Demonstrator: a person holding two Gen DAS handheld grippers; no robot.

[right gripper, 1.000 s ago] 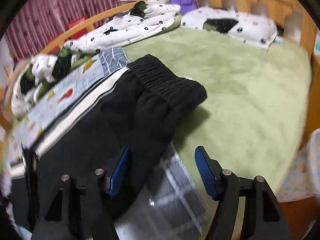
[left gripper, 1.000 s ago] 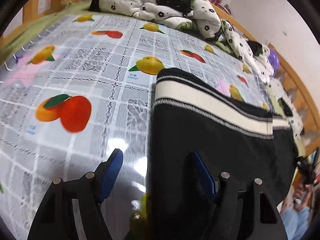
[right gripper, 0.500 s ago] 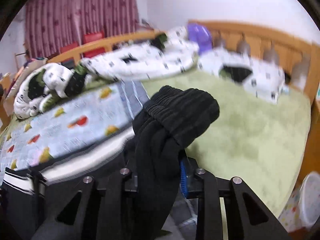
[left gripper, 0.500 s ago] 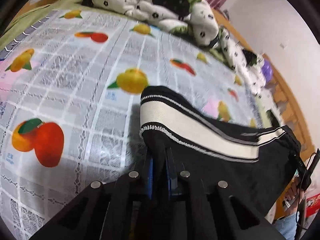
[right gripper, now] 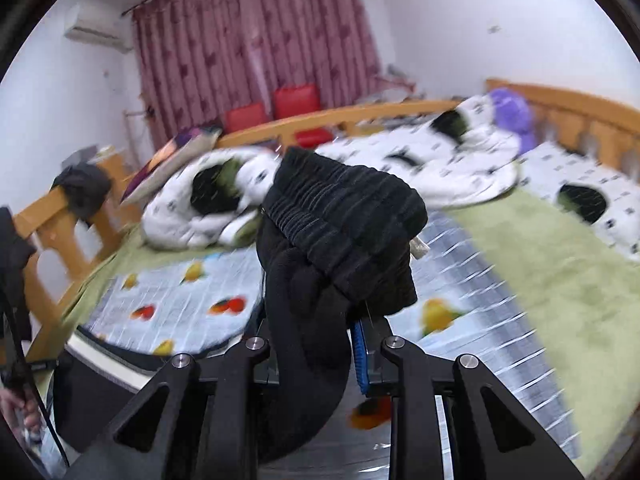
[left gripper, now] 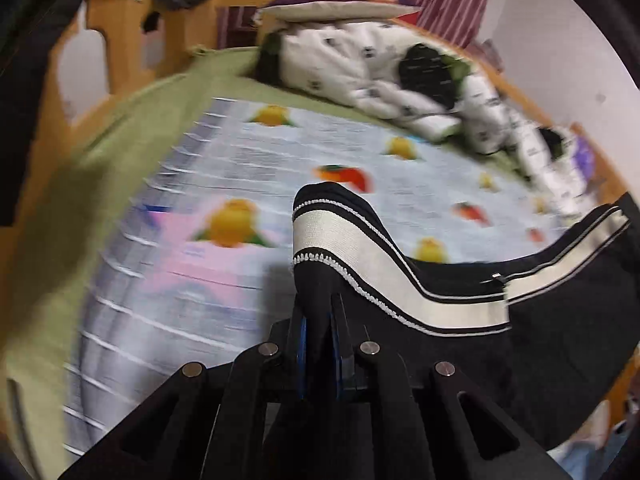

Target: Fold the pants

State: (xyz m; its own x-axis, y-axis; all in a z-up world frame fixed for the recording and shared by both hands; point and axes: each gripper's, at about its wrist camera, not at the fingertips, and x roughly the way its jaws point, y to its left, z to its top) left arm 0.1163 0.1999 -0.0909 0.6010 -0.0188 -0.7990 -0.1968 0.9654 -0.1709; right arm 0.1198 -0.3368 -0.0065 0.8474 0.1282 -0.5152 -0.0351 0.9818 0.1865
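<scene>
The black pants (left gripper: 552, 344) with a cream side stripe (left gripper: 344, 252) hang between my two grippers, lifted above the fruit-print mat (left gripper: 248, 184). My left gripper (left gripper: 318, 344) is shut on the leg-hem end, which stands up between its jaws. My right gripper (right gripper: 316, 356) is shut on the ribbed elastic waistband (right gripper: 344, 208), which bunches and flops over the jaws; the pants' body (right gripper: 304, 332) drapes down between the fingers.
A white spotted quilt (left gripper: 384, 68) lies heaped along the far side of the bed. A green blanket (right gripper: 560, 272) covers the bed to the right. The wooden bed frame (left gripper: 108, 40) runs around it. A pillow (right gripper: 592, 196) sits near the headboard.
Both grippers were open over the flat pants, then shut on the cloth. Now both have raised their ends off the mat and the views have tilted up.
</scene>
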